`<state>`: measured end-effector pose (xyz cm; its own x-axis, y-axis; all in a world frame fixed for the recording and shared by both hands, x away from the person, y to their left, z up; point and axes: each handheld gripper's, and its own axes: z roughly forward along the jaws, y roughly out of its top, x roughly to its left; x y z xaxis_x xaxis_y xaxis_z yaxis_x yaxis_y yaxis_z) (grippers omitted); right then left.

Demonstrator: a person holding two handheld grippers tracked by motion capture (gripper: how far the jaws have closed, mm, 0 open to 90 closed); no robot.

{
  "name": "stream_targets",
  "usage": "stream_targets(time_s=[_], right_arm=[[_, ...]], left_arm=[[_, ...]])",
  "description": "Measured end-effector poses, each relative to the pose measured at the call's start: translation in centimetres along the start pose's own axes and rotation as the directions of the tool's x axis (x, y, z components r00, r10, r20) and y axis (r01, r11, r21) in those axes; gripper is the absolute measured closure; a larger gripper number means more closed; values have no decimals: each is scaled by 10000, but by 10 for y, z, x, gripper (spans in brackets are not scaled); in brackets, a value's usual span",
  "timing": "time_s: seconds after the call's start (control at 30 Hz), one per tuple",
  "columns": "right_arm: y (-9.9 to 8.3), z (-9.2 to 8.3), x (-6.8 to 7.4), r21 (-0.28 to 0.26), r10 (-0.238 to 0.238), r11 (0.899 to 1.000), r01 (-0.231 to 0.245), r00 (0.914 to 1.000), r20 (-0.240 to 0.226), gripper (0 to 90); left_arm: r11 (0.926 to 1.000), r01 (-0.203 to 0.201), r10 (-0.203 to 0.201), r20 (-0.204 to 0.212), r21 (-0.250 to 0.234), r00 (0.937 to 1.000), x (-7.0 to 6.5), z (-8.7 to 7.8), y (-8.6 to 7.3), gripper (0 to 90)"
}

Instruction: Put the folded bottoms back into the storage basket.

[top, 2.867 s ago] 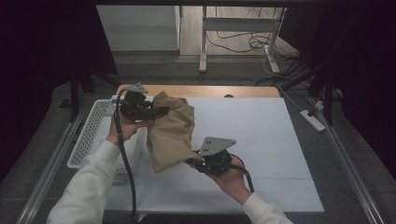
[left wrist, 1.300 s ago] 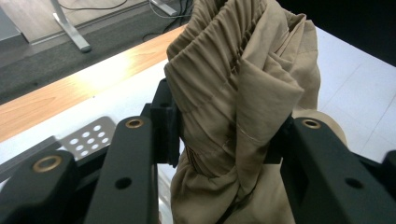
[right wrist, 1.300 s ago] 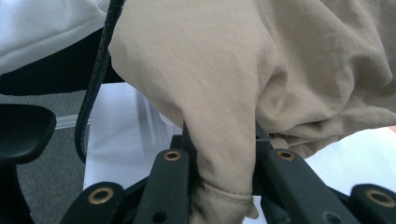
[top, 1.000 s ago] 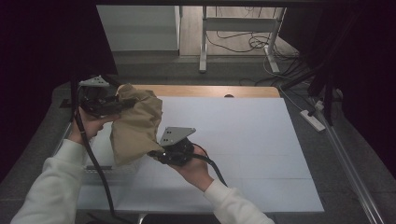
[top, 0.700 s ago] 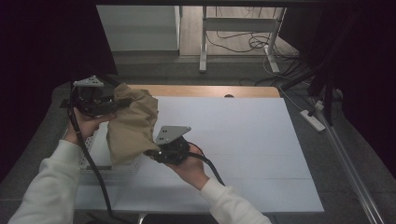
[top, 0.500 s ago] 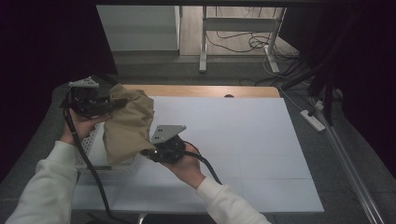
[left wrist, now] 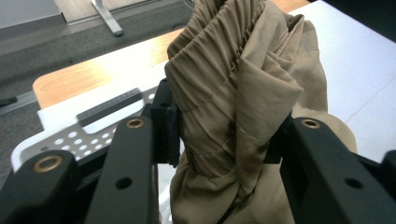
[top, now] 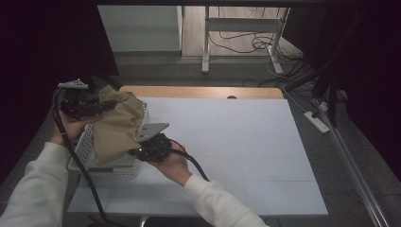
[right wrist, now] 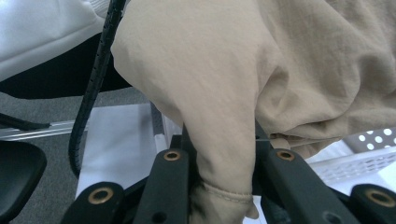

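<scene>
a: nearest the person, the right gripper (top: 142, 150) has its fingers (right wrist: 170, 186) pinching a hemmed edge of the tan garment (top: 116, 127), low at the near side. how firm does that look to you?

b: thin. in the right gripper view only a narrow tongue of cloth sits between the fingers, with the hem just poking out below. a sideways tug could slide it free, i'd judge.

a: and then the near end flops onto the tabletop (top: 236, 142) instead of into the white perforated basket (top: 85, 142).

b: likely. right now the garment hangs between the two grippers, draped over the basket's right rim, part over the basket and part over its wall. it isn't lying settled inside.

a: farther off, the left gripper (top: 94, 105) is up at the basket's far left corner. its fingers (left wrist: 135, 154) are clamped on a thick gathered bunch, the elastic waistband by the look of it.

b: that grip seems much surer, a fat bundle squeezed on both sides. the risk there is different: so much fabric is wadded in that it may cling on release and get dragged back out.

a: the black cable (top: 75, 156) trailing from the left gripper runs down past the basket's near left side, too.

b: yes, if that hand swings it could snag the rim and shift the light basket.

a: beyond it the tabletop is bare up to the wooden edge (top: 203, 92).
</scene>
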<state>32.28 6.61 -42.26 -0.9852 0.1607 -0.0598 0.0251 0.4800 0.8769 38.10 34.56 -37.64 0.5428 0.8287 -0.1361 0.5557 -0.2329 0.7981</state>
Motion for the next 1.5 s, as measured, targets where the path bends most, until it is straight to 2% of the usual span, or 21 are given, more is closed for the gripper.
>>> stream_targets(time_s=[0.63,1.07,1.17,1.2,1.23,1.27,1.3,1.33,1.37,1.4,1.47,1.5], right_arm=[[-3,37,-13,280,405,9988,-403,9992,-38,760],[-7,46,-15,427,546,9976,-542,9985,-82,759],[-7,48,-17,422,548,9976,-545,9985,-59,758],[-8,50,-17,442,536,9976,-533,9985,-53,755],[-8,52,-19,424,552,9976,-551,9985,-9,734],[-9,56,-20,460,563,9974,-559,9984,-84,644],[-10,62,-22,478,641,9968,-636,9979,-83,510],[-12,67,-23,640,865,9942,-863,9963,0,365],[-13,70,-24,814,1064,9910,-1067,9943,80,313],[-15,70,-24,863,1250,9884,-1246,9922,6,298],[-17,66,-25,893,1413,9863,-1390,9897,-207,279],[-18,62,-25,788,1376,9875,-1362,9904,-130,279]], left_arm=[[9983,176,-164,-215,563,9996,31,18,-7,593],[9970,206,-190,-212,742,9996,38,26,-11,592],[9971,196,-173,-321,731,9993,40,29,-12,588],[9972,188,-152,-506,722,9986,40,31,-12,575],[9965,109,-33,-918,824,9958,41,34,-12,531],[9943,4,156,-1487,1070,9888,41,38,-11,429],[9917,119,131,-1934,1279,9810,43,42,-11,329],[9908,382,-107,-2061,1298,9785,45,44,-11,221],[9911,533,-273,-2050,1222,9784,45,44,-12,182],[9923,606,-391,-1911,1081,9808,45,43,-13,189],[9944,557,-403,-1638,903,9857,42,40,-14,198],[9950,482,-343,-1543,874,9874,39,39,-15,211]])
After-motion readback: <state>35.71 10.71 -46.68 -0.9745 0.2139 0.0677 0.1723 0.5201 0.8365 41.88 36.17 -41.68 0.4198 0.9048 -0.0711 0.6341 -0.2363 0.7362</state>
